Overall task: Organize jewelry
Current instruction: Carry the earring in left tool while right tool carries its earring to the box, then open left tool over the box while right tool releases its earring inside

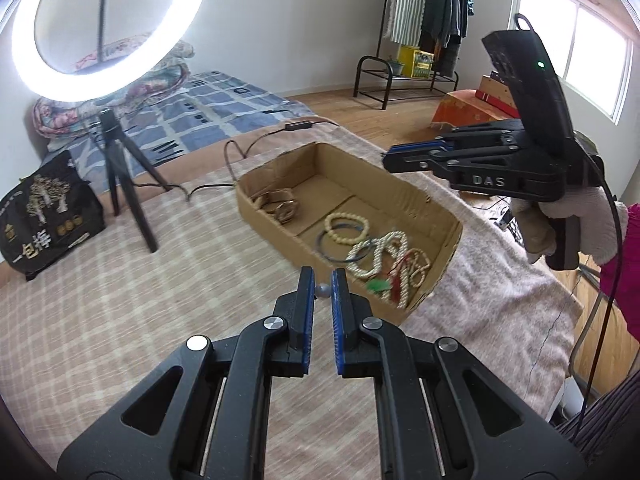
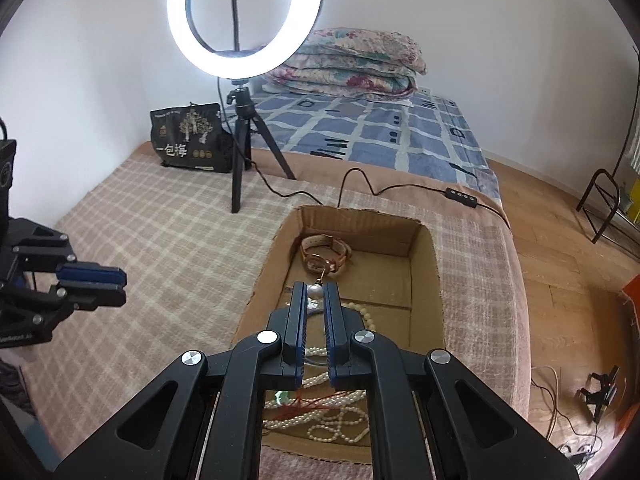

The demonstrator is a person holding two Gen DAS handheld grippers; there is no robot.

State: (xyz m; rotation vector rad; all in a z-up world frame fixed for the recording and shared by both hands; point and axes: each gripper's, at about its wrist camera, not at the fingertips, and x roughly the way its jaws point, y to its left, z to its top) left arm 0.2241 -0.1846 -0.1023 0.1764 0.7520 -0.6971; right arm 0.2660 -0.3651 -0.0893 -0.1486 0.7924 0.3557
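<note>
Cardboard box point(image 1: 440, 216) on bed holds bead strands point(image 1: 384, 256). Left hand-held gripper point(image 1: 323, 280) pinches grey bead point(image 1: 323, 290); right hand-held gripper point(image 2: 315, 292) pinches pearl earring point(image 2: 315, 291) above box.

The right gripper's point(image 2: 315, 292) arms hide much of the pearl strands point(image 2: 320, 416) at the near end of the cardboard box point(image 2: 426, 280). The box's near rim is blurred in the left wrist view. The left gripper's point(image 2: 100, 286) body is cut off by the picture's left edge.
</note>
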